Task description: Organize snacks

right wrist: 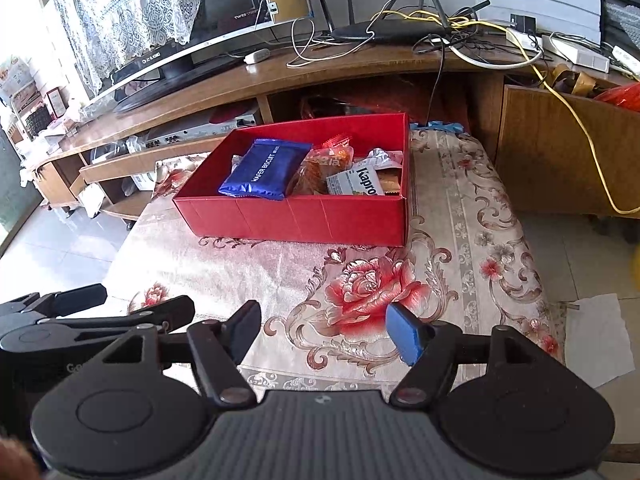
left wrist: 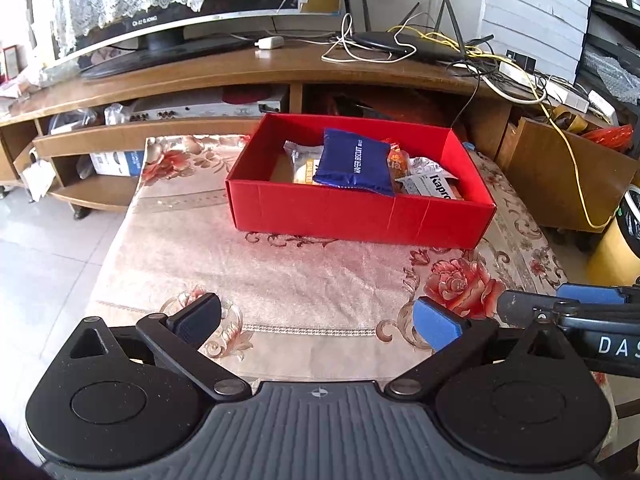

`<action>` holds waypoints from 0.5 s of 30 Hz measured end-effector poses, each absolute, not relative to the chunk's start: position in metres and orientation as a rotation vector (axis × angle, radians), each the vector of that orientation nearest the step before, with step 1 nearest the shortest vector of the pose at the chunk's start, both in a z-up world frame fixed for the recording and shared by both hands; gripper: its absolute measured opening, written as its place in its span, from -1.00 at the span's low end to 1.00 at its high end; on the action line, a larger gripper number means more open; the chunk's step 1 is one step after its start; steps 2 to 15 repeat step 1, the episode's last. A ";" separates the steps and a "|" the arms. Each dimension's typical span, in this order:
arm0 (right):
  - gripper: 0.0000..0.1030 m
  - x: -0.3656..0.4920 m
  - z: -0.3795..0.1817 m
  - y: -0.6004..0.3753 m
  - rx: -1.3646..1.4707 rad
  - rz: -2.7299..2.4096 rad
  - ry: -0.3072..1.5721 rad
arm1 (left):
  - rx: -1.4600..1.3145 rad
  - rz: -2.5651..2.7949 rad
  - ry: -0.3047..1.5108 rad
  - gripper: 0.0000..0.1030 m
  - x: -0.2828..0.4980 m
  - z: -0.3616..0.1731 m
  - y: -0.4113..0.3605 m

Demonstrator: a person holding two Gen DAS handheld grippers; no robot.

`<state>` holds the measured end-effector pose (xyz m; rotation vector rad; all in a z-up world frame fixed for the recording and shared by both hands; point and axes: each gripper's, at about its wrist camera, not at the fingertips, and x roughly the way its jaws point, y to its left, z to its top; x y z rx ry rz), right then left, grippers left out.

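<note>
A red box (left wrist: 352, 216) (right wrist: 296, 216) stands on a floral cloth at the far part of the table. Inside it lie a blue wafer biscuit packet (left wrist: 354, 162) (right wrist: 266, 168), an orange snack bag (right wrist: 324, 170) (left wrist: 398, 160), a white Kapro packet (left wrist: 434, 186) (right wrist: 360, 182) and a silver packet (left wrist: 300, 156). My left gripper (left wrist: 318, 322) is open and empty, low over the cloth in front of the box. My right gripper (right wrist: 326, 330) is open and empty, beside it to the right. Each gripper shows at the edge of the other's view.
The floral cloth (left wrist: 280, 280) (right wrist: 460, 240) covers the low table. Behind it stands a wooden TV cabinet (left wrist: 240, 68) with a TV (left wrist: 180, 8), a router (left wrist: 400, 42) and tangled cables. A wooden cabinet (right wrist: 560, 148) is at the right. White paper (right wrist: 596, 336) lies on the tiled floor.
</note>
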<state>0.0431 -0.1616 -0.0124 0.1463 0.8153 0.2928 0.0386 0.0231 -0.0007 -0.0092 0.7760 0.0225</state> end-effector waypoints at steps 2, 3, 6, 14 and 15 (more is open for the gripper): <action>0.24 0.043 -0.012 -0.161 0.146 0.293 0.815 | -0.005 0.024 0.777 0.99 0.038 -0.001 0.023; 0.24 0.043 -0.012 -0.161 0.146 0.293 0.815 | -0.005 0.024 0.777 0.99 0.038 -0.001 0.023; 0.24 0.043 -0.012 -0.161 0.146 0.293 0.815 | -0.005 0.024 0.777 0.99 0.038 -0.001 0.023; 0.24 0.043 -0.012 -0.161 0.146 0.293 0.815 | -0.005 0.024 0.777 0.99 0.038 -0.001 0.023; 0.24 0.043 -0.012 -0.161 0.146 0.293 0.815 | -0.005 0.024 0.777 0.99 0.038 -0.001 0.023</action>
